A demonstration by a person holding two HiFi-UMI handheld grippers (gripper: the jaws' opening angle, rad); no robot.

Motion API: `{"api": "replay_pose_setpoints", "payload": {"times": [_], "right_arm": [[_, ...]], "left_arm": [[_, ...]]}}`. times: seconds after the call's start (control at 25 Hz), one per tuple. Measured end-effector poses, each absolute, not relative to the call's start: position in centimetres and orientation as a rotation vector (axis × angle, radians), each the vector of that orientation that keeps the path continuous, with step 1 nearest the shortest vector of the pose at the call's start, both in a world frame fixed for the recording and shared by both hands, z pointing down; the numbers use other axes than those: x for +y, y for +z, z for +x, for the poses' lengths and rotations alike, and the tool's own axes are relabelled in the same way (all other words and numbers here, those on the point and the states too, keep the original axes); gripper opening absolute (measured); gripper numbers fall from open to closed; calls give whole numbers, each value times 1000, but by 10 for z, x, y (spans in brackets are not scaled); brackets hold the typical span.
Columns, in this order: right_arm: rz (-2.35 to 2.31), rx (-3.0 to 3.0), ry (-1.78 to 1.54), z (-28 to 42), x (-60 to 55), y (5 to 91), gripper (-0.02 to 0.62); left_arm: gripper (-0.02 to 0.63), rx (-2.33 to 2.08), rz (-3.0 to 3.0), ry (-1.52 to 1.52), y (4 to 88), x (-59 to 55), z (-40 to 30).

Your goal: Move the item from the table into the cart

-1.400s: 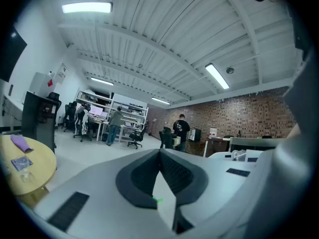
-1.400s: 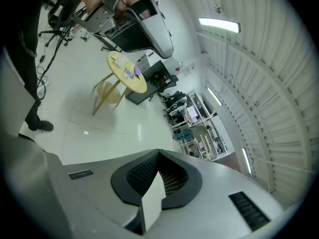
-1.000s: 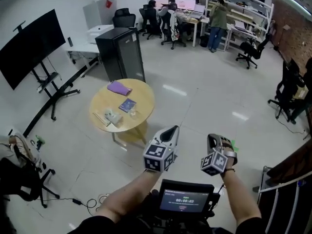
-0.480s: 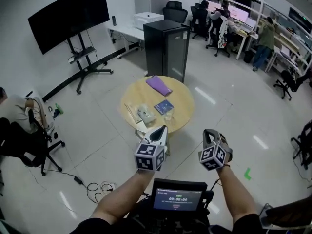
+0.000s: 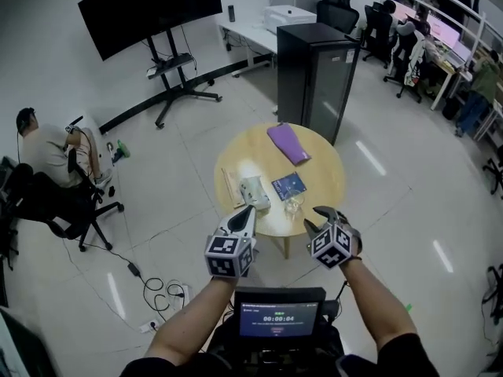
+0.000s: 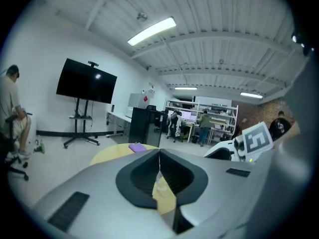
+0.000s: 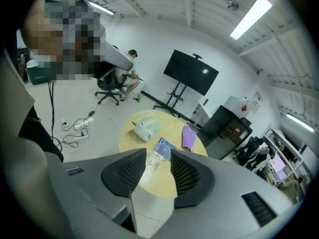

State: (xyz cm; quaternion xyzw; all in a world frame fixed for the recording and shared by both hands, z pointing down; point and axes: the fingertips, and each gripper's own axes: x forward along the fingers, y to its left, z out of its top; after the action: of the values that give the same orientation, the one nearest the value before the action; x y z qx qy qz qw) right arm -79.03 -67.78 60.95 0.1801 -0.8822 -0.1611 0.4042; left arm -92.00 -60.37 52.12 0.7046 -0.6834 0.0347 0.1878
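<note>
Near the round table [image 5: 330, 171], the left gripper [image 5: 243, 212] stood closed while the right gripper [image 5: 318, 218] was opening its jaws, nothing between them.

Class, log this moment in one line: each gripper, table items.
left gripper: jaws shut, empty | right gripper: jaws opening, empty | round table: purple pouch, blue booklet, clear cup, pale pack

Too small to tell
The clear item [image 5: 292, 205] on the table [image 5: 322, 175] is tiny; far right, the desks [image 5: 440, 34] are cut off.
</note>
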Motion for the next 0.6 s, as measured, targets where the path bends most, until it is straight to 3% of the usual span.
{"api": "replay_pose_setpoints", "payload": {"times": [0.12,0.2,0.6], "right_arm": [[342,-2217,-371,-789,-732,629,158],[280,-2195,-340,-795,-761,643,213],[27,-2080,-237,-862,-831,714,213]], "left_arm": [[71,-1976,1899,161,544,-653,-919],[71,-1999,1834,171,557,-679,-925],[74,-1936,1694,238,639,-771,-960]]}}
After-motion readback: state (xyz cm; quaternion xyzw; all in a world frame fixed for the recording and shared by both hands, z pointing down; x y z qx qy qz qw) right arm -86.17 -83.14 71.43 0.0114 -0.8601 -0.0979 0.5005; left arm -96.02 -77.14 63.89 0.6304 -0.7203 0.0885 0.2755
